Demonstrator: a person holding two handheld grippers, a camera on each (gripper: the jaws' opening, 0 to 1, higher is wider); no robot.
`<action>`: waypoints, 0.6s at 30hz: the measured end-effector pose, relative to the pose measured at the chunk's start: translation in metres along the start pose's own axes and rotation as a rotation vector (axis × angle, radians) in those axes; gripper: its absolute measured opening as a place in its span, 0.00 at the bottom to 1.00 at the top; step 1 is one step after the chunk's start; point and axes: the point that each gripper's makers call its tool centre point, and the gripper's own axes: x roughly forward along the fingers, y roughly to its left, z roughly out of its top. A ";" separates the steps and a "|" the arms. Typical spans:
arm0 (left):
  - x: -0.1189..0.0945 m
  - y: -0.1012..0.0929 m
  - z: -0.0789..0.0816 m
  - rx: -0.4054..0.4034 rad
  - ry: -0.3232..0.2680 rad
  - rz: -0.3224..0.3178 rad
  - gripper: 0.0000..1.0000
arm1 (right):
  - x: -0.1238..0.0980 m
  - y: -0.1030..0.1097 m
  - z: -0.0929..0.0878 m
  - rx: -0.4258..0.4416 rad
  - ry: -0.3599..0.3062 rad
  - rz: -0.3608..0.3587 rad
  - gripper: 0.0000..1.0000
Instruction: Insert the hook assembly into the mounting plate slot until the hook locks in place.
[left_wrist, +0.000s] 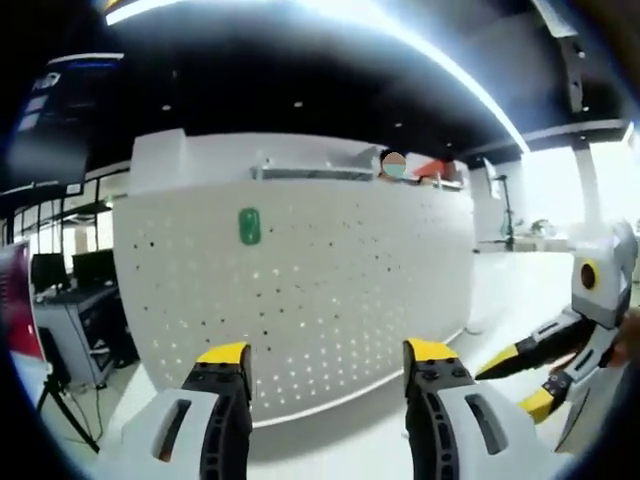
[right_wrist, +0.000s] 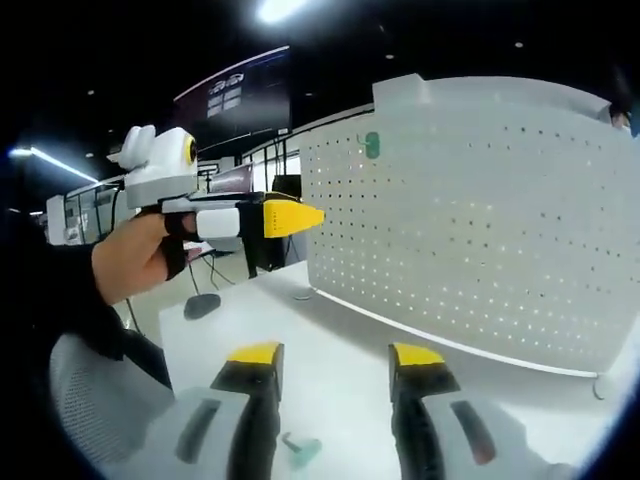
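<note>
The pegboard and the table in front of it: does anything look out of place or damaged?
One thing stands out: a small teal part lies loose on the white table, while a green piece already sits on the pegboard. No damage is visible.

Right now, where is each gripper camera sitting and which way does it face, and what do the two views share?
Left gripper view: rides the left gripper, facing the white pegboard nearly head-on; its open yellow-tipped fingers rise below, the right gripper enters from the right.
Right gripper view: rides the right gripper, looking at the pegboard obliquely across the white table; the person's hand holds the left gripper.
Shared: pegboard, green hook mounted on it.
</note>
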 end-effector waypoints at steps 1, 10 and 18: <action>-0.001 -0.002 -0.001 -0.002 -0.001 -0.005 0.61 | 0.000 -0.001 -0.001 0.002 0.002 -0.002 0.39; -0.001 -0.015 -0.019 -0.005 0.025 -0.041 0.60 | 0.001 -0.006 -0.007 0.009 0.018 -0.022 0.38; 0.002 -0.039 -0.023 0.018 0.037 -0.113 0.60 | 0.002 -0.014 -0.015 0.014 0.045 -0.047 0.38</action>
